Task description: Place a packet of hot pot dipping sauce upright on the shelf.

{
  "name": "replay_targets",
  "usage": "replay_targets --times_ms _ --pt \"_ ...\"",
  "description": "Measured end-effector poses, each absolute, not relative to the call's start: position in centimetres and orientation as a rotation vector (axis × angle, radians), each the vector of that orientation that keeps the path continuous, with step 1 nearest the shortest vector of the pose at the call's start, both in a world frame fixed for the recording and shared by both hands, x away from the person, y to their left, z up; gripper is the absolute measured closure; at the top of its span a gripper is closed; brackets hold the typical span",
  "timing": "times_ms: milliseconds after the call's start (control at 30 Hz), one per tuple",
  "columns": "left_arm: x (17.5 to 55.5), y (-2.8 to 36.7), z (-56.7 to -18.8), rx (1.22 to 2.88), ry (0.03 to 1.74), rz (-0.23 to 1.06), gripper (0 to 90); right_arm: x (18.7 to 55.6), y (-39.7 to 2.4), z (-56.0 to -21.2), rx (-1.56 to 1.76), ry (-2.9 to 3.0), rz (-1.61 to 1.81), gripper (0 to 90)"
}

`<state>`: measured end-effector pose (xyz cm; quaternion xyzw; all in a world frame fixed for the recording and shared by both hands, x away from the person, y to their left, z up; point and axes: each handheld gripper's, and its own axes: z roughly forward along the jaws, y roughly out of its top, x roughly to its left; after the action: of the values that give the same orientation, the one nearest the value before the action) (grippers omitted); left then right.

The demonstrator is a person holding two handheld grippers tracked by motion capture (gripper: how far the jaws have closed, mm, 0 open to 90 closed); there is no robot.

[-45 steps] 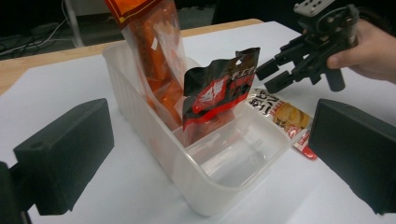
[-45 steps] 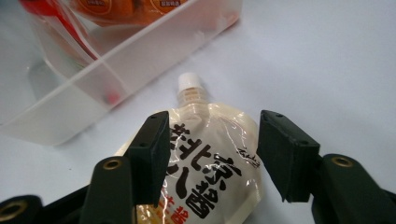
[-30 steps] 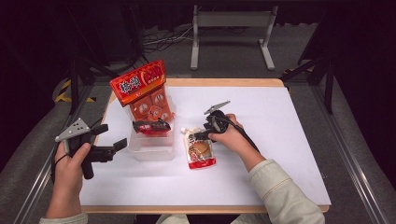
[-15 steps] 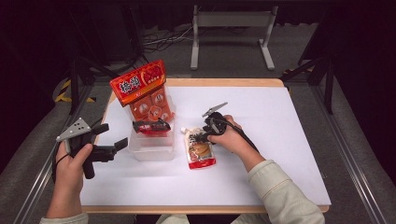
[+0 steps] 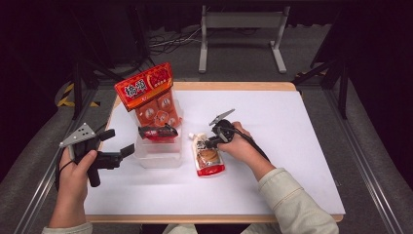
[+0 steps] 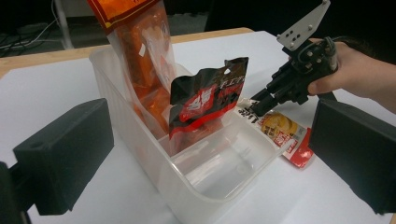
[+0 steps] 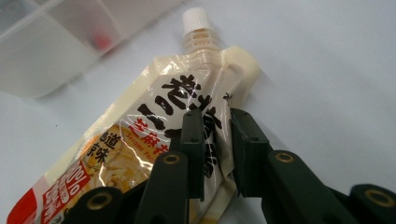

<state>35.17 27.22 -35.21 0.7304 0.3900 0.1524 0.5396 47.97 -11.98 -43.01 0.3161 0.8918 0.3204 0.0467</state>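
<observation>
A cream sauce pouch (image 7: 154, 126) with a white screw cap (image 7: 195, 18) lies flat on the white table (image 5: 292, 136), just right of a clear plastic bin (image 5: 158, 158). My right gripper (image 7: 215, 121) has just been closing its jaws, which now pinch a fold of the pouch's upper part. In the high view the right gripper (image 5: 207, 144) sits at the top of the pouch (image 5: 208, 157). My left gripper (image 5: 119, 141) hangs open left of the bin, with nothing between its fingers.
In the bin stand a tall orange snack bag (image 5: 146, 90) and a dark red packet (image 5: 157, 132); the bin's near half (image 6: 224, 172) holds nothing. Wooden table edges run along the front and back. A metal stand (image 5: 241, 29) is on the floor beyond the table.
The right gripper's jaws have drawn together over the top of the pouch. The left hand and its gripper have stayed where they were.
</observation>
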Motion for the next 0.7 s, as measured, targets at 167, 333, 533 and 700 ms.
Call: replay_targets --times_ms 167,333,533,700 --pt "35.2 26.9 -35.2 1.752 0.922 0.373 0.9 48.0 -12.0 -42.6 0.964 2.724 0.981 86.1" --pt "35.1 26.9 -35.1 1.719 0.916 0.378 0.8 47.7 -12.1 -41.9 0.953 2.707 1.006 87.6" --pt "35.0 26.9 -34.9 1.684 0.908 0.410 1.0 47.2 -12.6 -40.3 0.942 2.691 1.081 88.0" --pt "35.2 26.7 -34.9 1.675 0.939 0.461 0.6 46.4 -12.9 -38.8 0.907 2.674 1.152 88.2"
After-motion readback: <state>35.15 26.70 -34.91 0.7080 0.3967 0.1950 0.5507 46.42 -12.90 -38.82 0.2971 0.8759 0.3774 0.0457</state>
